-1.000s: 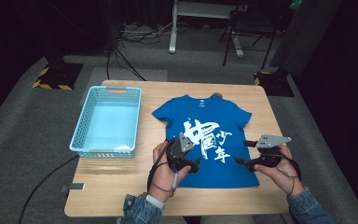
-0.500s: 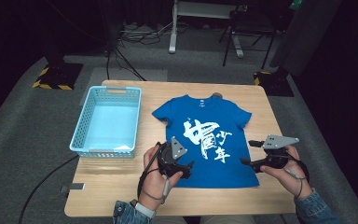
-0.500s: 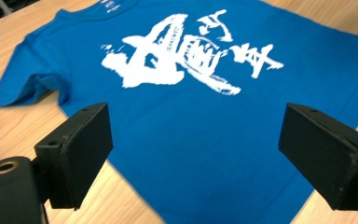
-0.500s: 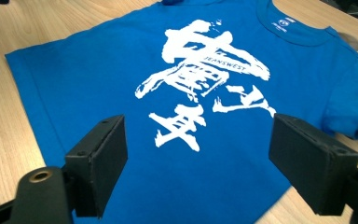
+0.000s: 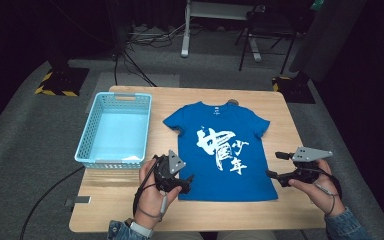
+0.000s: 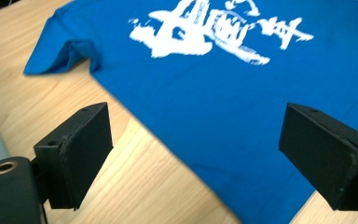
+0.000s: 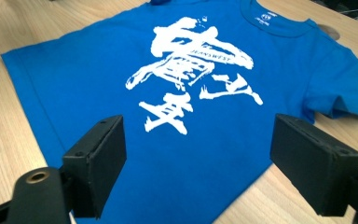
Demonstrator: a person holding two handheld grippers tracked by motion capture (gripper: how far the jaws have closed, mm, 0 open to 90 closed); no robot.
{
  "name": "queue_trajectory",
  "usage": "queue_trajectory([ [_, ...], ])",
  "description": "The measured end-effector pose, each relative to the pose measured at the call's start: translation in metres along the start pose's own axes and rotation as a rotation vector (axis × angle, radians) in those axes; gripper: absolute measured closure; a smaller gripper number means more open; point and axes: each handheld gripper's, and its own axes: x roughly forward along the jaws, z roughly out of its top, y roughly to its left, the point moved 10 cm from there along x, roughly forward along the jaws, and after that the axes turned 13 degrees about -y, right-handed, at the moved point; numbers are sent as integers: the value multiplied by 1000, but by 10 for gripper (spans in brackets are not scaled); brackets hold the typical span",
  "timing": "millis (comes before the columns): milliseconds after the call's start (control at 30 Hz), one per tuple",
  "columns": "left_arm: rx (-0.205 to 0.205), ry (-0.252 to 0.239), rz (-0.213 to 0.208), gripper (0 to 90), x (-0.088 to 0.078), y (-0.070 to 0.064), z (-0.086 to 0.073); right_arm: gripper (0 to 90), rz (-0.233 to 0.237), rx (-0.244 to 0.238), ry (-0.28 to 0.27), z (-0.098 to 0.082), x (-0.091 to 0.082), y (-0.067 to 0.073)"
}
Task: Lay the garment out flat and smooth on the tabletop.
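A blue cotton T-shirt [image 5: 220, 145], printed with white brush characters, is laid flat on the pale wood-grain worktop [image 5: 130, 205]. A perforated light-blue plastic basket [image 5: 114, 131] is set beside it. The left gripper [image 5: 186, 182] and right gripper [image 5: 275, 165] are held with jaws apart at the hem's corners, nothing clamped.

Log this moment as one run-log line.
shirt: blue T-shirt flat on table | left gripper: open at hem corner | right gripper: open at right edge | basket: left of shirt

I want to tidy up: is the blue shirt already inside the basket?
No, the blue shirt lies flat on the wooden table, beside the light blue basket, not in it.
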Motion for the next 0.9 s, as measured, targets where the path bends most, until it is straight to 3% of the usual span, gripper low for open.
queue_trajectory([
  [433,-60,29,37,94,-14,24,-32,187,-59,8,29,-26,-19,-15],
  [600,-81,52,57,94,-18,31,-46,186,-125,-4,75,-40,-27,-26],
  [900,-114,90,90,94,-27,44,-69,186,-130,30,95,-59,-37,-33],
])
